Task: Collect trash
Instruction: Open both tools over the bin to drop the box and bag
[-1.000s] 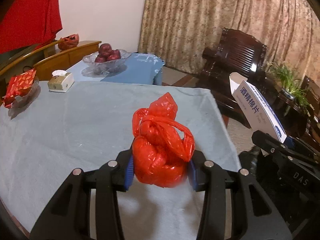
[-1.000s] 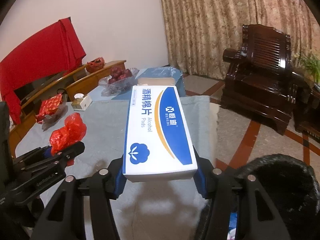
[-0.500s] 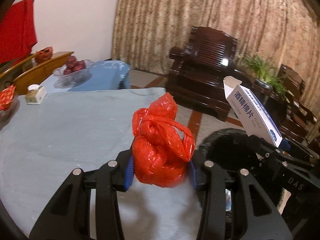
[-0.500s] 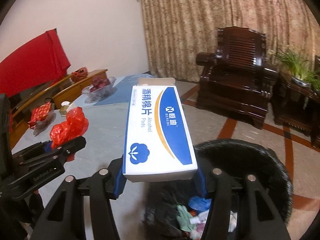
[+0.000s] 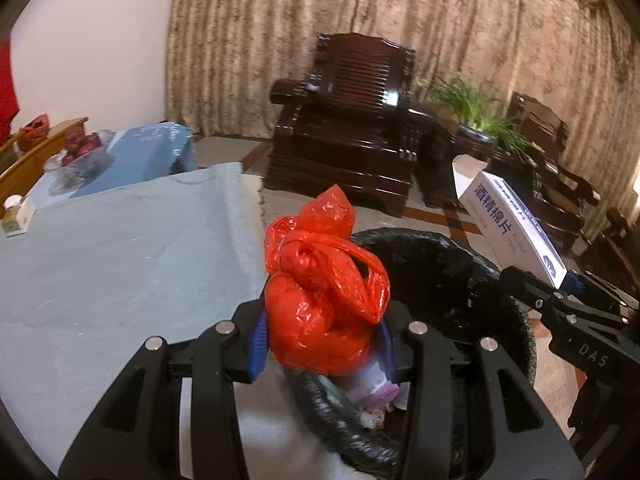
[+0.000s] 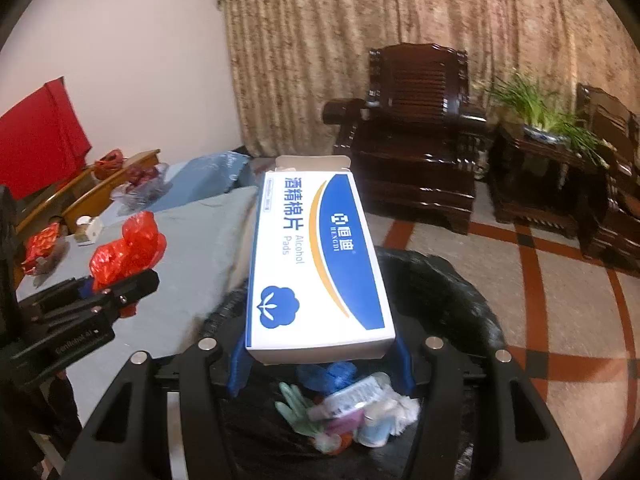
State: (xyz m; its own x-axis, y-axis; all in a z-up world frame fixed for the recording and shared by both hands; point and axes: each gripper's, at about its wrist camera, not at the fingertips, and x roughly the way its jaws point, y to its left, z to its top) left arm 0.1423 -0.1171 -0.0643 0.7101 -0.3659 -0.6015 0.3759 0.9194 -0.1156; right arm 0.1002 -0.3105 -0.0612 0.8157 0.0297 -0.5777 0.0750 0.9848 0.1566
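Two grippers each carry a piece of trash at the black bin. The left gripper (image 5: 322, 354) has its jaws clamped on a red plastic bag (image 5: 322, 292), a crinkly, glossy bundle knotted at the top into loops and a pointed tail. The right gripper (image 6: 320, 364) has its jaws closed on the near end of an alcohol pads box (image 6: 316, 264), a long flat white and blue carton with a cotton-flower mark and its far flap standing open.

A black-lined trash bin (image 6: 460, 292), round and wrinkled at the rim, sits beside the worktop (image 5: 120, 248), which is draped in a pale blue-grey cloth with soft creases. Inside the bin lie a pale green glove, blue crumpled material, white tissue and a small labelled packet (image 6: 352, 400); finer detail is blurred. In the left wrist view the bag and gripper frame hide most of the bin's contents, and only the far rim (image 5: 440, 252) shows plainly.

A second ago both cameras looked mainly over the worktop, and the bin barely showed. Now the bag hangs at the worktop's edge over the bin's near rim, and the box is over the bin's opening. Both grips are unchanged.
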